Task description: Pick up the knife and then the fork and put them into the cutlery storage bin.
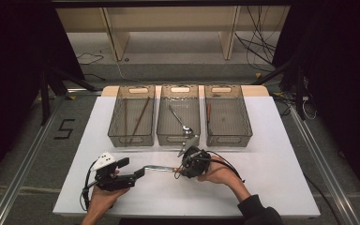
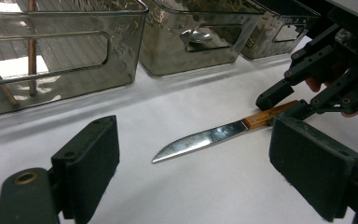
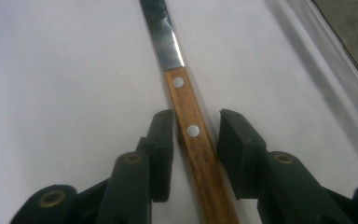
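Wooden-handled knife (image 3: 193, 135) on table, clear bins (image 1: 178, 115) beyond

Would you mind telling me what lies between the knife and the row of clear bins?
Nothing but bare white table: in the left gripper view the knife lies apart from the clear bins.

Brown-handled, silver-bladed knife (image 3: 193, 135)

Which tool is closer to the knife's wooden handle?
Right. The right tool straddles the wooden handle; the left tool sits beyond the blade tip, jaws wide.
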Action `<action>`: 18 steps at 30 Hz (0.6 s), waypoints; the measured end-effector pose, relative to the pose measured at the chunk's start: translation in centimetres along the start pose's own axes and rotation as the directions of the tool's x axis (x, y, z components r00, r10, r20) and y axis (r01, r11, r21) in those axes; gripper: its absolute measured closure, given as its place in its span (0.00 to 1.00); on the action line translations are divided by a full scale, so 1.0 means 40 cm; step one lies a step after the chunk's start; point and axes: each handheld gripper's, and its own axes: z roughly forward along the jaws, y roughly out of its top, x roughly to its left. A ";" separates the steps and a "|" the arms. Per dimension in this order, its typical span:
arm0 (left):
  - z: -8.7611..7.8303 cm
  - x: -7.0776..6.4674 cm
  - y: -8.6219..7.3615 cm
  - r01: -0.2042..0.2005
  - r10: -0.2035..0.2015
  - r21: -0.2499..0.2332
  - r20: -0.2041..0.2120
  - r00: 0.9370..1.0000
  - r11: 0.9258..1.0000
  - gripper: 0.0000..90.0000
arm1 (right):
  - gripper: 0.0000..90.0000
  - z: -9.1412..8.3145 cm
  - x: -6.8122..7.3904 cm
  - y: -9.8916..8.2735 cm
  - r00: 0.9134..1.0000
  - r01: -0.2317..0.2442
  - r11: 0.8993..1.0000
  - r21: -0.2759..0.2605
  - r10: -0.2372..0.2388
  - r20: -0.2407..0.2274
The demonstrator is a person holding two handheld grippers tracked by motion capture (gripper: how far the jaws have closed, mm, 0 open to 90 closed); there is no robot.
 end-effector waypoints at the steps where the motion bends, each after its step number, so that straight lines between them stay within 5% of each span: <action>1: 0.001 0.000 0.000 0.002 -0.002 -0.001 -0.001 1.000 1.000 0.18 | 0.77 -0.001 0.003 0.000 1.000 0.013 1.000 0.007 -0.013 0.008; 6: 0.001 -0.001 0.000 -0.001 0.001 0.001 0.000 1.000 1.000 0.18 | 0.83 -0.002 0.018 0.000 0.999 0.053 0.998 0.016 -0.053 -0.002; 18: 0.001 -0.001 0.000 -0.002 0.002 0.002 0.000 1.000 1.000 0.18 | 0.84 0.000 0.014 0.017 0.998 0.063 0.996 0.067 -0.063 -0.012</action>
